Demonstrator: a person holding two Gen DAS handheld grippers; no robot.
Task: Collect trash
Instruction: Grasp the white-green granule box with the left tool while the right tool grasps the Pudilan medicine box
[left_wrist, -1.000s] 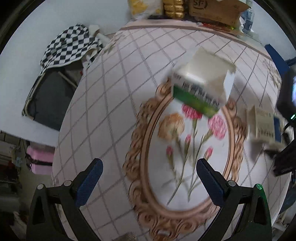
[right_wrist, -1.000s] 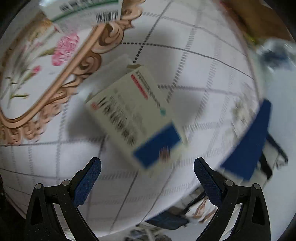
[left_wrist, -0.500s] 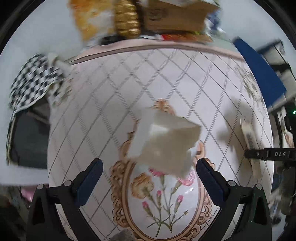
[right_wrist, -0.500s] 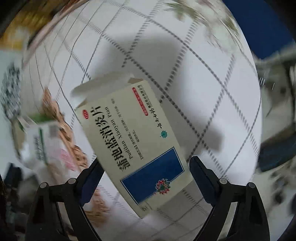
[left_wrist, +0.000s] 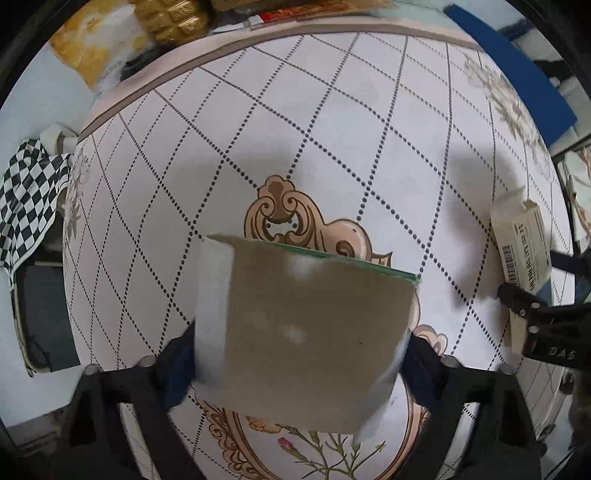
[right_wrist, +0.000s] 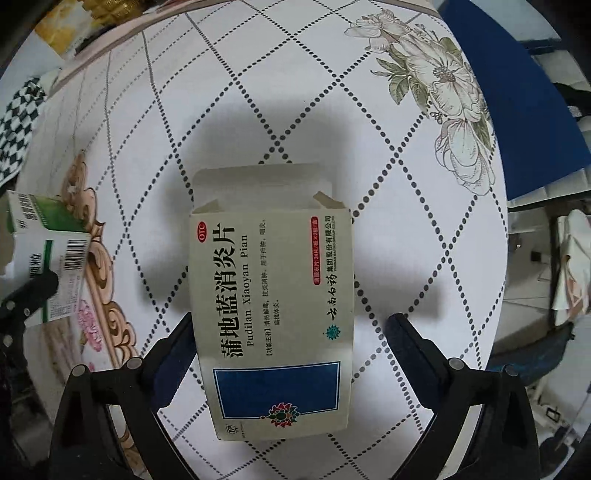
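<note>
Left tool (left_wrist: 295, 354): your fingers pinch the green-and-white open cardboard carton (left_wrist: 306, 332) above the floral tabletop (left_wrist: 332, 129).
Right tool (right_wrist: 291, 343): spread around the cream-and-blue medicine box (right_wrist: 273, 306); contact uncertain.
Risk: squeeze hard and you crush the empty cartons; they slip.

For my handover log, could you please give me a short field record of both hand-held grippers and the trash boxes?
Left hand-held gripper: appears closed on green-and-white box, fingers against both sides
Right hand-held gripper: open around cream-and-blue box, gap at one finger
Box under right: lying flat, far flap open
Surface: patterned tablecloth
</note>
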